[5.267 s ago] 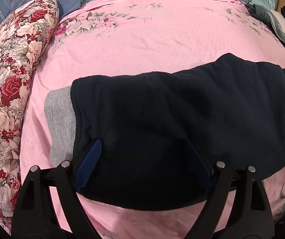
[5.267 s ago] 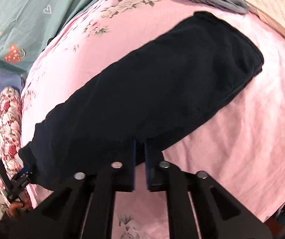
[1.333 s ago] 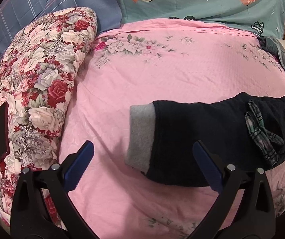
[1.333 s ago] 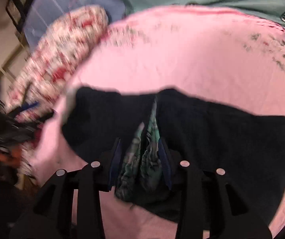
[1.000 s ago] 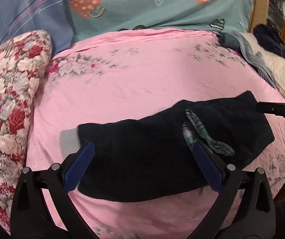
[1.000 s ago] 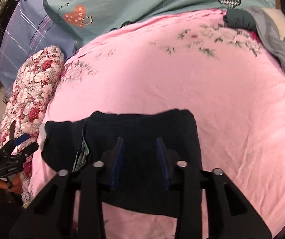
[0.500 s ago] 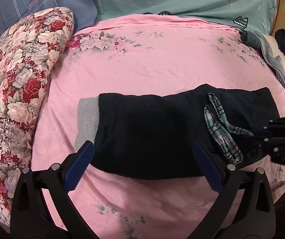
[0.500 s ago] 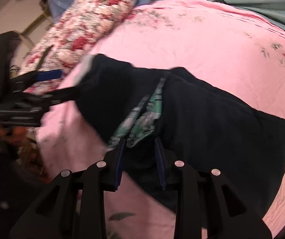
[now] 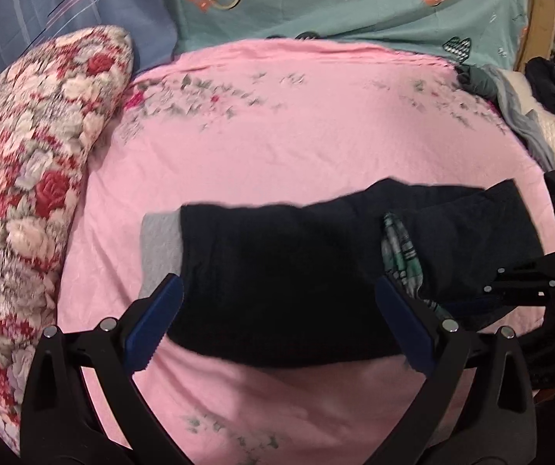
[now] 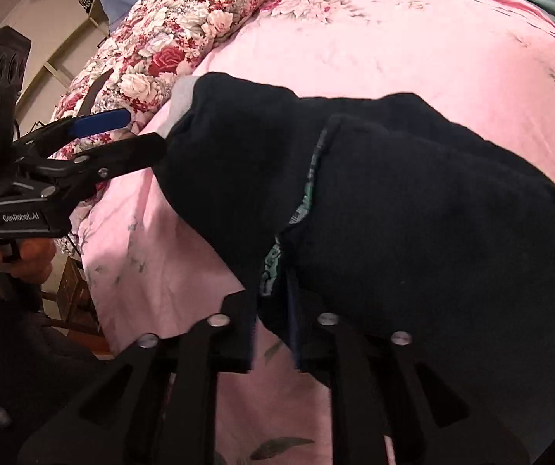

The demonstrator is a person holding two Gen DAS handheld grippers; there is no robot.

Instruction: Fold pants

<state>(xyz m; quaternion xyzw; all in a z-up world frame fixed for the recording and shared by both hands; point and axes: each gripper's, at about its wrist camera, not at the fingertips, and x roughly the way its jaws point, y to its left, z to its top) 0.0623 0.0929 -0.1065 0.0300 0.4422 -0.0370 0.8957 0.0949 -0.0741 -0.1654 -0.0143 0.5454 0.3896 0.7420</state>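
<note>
The dark navy pants (image 9: pixel 297 271) lie across the pink bed sheet (image 9: pixel 297 116), with a grey cuff (image 9: pixel 159 244) at the left end and green plaid lining (image 9: pixel 399 250) showing at a fold on the right. My left gripper (image 9: pixel 277 317) is open and empty, hovering over the near edge of the pants. My right gripper (image 10: pixel 273 329) is nearly closed around the pants' folded edge by the plaid lining (image 10: pixel 277 255). The right gripper also shows at the right edge of the left wrist view (image 9: pixel 517 290), and the left gripper shows in the right wrist view (image 10: pixel 122 135).
A floral pillow (image 9: pixel 25 193) lies along the left side of the bed. Teal (image 9: pixel 355 0) and blue plaid pillows (image 9: pixel 45 7) stand at the head. Grey and dark clothes (image 9: pixel 529 89) are piled at the far right. The bed's near edge (image 10: pixel 95 279) drops off.
The pants went from one long strip to a shorter fold with the plaid lining exposed. The left gripper let go and opened wide. The right gripper came down onto the folded edge.
</note>
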